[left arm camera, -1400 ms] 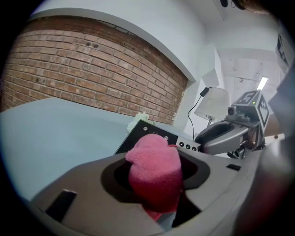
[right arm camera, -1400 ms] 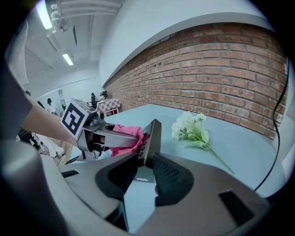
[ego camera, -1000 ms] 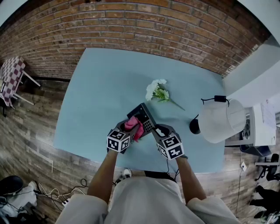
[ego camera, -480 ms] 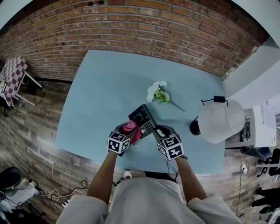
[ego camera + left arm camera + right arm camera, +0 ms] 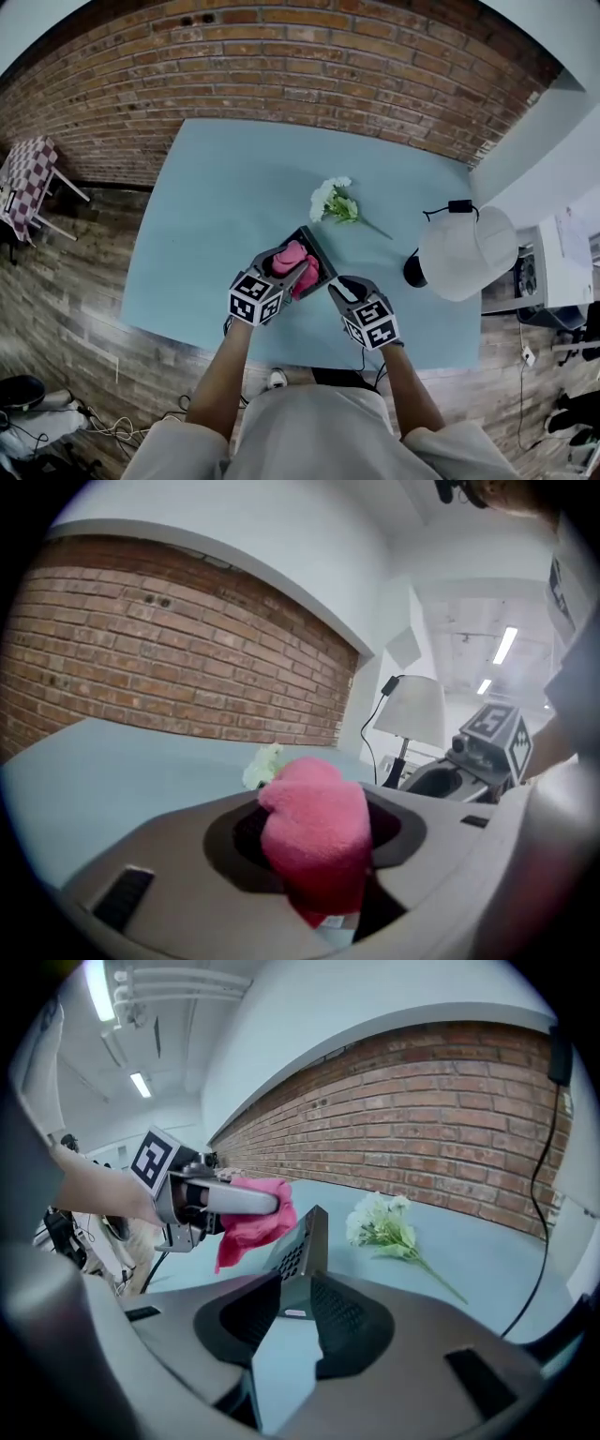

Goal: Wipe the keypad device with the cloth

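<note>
My left gripper (image 5: 286, 267) is shut on a pink cloth (image 5: 292, 259), which is pressed onto the face of the dark keypad device (image 5: 316, 247). In the left gripper view the cloth (image 5: 319, 822) bulges out between the jaws and hides the device. My right gripper (image 5: 343, 286) is shut on the device's near end. In the right gripper view the keypad device (image 5: 302, 1241) stands tilted up on edge between that gripper's jaws (image 5: 298, 1290), keys facing left. There the cloth (image 5: 255, 1217) and the left gripper (image 5: 217, 1202) sit against that face.
The light blue table (image 5: 216, 197) carries white flowers (image 5: 333, 200) just beyond the device. A white lamp (image 5: 464, 253) with a black base and cable stands at the right. A brick wall runs behind the table. Wood floor surrounds the table.
The cloth has slid from the device's near left side up over its far part. The device now stands tilted up in the right gripper instead of lying flatter.
</note>
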`<state>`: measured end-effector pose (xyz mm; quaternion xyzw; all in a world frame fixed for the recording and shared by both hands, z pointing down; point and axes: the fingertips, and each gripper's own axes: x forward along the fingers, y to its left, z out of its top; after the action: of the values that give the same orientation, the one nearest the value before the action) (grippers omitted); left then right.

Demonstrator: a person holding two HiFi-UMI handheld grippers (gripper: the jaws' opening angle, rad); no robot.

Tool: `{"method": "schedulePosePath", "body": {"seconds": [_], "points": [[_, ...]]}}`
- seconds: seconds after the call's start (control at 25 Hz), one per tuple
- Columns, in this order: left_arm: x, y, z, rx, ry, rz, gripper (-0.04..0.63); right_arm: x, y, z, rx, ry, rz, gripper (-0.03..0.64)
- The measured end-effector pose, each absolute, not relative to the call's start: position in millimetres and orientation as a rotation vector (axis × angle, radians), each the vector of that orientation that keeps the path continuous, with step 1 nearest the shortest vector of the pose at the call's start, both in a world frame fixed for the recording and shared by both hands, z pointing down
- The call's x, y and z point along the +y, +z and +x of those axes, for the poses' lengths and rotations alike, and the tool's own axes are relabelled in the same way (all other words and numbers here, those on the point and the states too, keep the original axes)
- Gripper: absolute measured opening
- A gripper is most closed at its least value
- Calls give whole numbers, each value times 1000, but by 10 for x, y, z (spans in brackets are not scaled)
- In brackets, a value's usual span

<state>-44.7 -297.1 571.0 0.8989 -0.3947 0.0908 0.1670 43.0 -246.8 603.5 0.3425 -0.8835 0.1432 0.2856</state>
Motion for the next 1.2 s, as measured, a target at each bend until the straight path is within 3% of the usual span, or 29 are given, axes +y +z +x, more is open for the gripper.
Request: {"method": "schedulePosePath", "body": {"seconds": [0.2, 0.68, 1.2], "points": [[-3084, 5594, -95, -1131, 267, 2584, 230, -2272, 6081, 517, -2334, 408, 919, 129], [-2923, 5928, 293, -1086, 647, 2703, 235, -2052, 6170, 778, -2302, 514, 1010, 129], [-2886, 5980, 193, -1111, 472, 2641, 235, -2056, 6129, 844, -2296, 513, 1031, 127]]}}
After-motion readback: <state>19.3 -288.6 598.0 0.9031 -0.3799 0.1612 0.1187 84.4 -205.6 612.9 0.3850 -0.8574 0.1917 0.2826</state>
